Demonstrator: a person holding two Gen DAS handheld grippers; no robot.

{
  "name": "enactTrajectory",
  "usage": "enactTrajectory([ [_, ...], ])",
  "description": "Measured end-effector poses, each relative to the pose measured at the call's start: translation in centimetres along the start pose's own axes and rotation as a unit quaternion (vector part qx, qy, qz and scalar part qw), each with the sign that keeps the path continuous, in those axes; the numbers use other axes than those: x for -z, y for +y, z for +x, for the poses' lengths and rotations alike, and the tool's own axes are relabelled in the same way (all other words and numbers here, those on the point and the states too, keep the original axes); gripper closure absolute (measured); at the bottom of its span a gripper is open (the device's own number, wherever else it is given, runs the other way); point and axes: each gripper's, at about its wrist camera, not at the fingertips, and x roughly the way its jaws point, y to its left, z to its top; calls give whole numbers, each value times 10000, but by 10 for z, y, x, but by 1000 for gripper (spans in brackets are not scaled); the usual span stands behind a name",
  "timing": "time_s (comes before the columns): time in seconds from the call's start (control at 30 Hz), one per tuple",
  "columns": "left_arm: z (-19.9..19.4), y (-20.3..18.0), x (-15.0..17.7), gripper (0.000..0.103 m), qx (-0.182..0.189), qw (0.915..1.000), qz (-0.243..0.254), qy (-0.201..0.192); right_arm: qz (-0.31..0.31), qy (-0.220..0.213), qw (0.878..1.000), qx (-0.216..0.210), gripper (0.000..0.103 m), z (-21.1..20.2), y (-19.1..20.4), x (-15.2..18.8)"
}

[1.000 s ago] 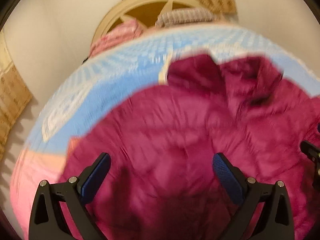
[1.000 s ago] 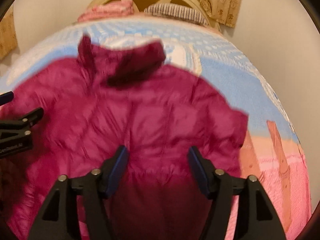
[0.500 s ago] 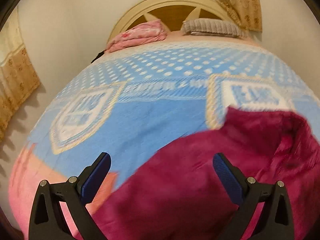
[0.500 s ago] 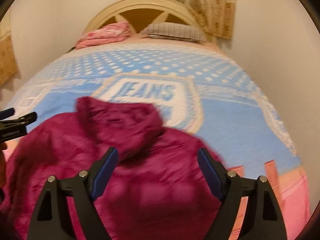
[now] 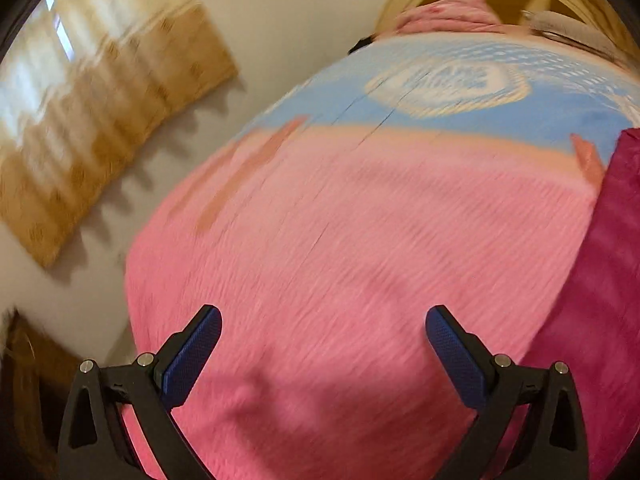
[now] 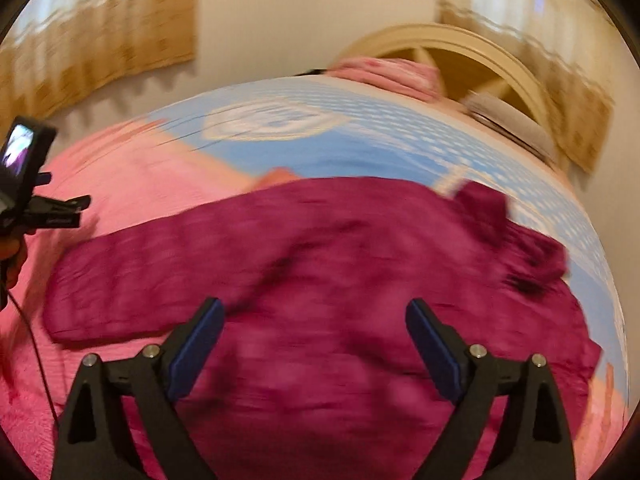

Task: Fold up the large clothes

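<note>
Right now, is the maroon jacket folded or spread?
Spread. The maroon jacket lies flat on the bed cover, one sleeve stretched sideways, nothing doubled over.

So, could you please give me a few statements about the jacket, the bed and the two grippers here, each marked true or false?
1. The magenta jacket lies spread on the bed cover. True.
2. The right gripper is clamped on the jacket. False: its jaws stand open, nothing between them.
3. The left gripper is over pink cover, jacket at its right. True.
4. The bed has no pillows. False: a pink pillow and a striped one lie by the headboard.
</note>
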Motion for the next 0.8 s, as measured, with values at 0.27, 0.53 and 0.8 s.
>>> enactTrajectory([
  [0.27, 0, 43, 46, 1, 90, 9979, -636, 49, -624, 105, 9963, -587, 9, 21, 126, -4],
  [0.53, 15, 83, 67, 1, -26, 9955, -920, 207, -1082, 144, 9905, -832, 9, 34, 182, -10],
  [0.8, 16, 101, 78, 1, -4, 9948, -979, 271, -1381, 307, 9877, -666, 9, 56, 205, -7],
])
